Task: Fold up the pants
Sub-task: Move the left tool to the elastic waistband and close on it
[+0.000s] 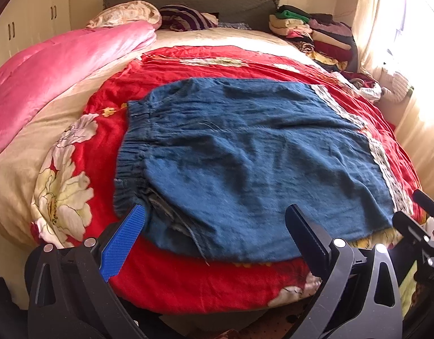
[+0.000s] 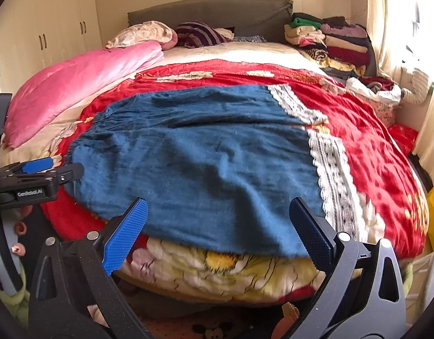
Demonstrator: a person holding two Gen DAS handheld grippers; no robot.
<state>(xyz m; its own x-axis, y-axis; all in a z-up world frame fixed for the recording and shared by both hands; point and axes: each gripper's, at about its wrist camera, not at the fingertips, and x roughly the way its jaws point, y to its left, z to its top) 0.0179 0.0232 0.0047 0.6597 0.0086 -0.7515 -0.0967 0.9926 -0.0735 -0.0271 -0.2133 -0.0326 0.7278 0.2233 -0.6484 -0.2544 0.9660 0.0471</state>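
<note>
Blue pants lie flat on a red flowered blanket on the bed, elastic waistband to the left, white lace hems to the right. My left gripper is open at the near edge of the pants by the waistband end, holding nothing. In the right wrist view the pants spread across the bed with the lace hems on the right. My right gripper is open at their near edge, empty. The left gripper shows at that view's left edge.
A pink quilt lies along the left side of the bed. Stacks of folded clothes sit at the back right by the headboard. Curtains and a bright window are on the right, cupboards at the left.
</note>
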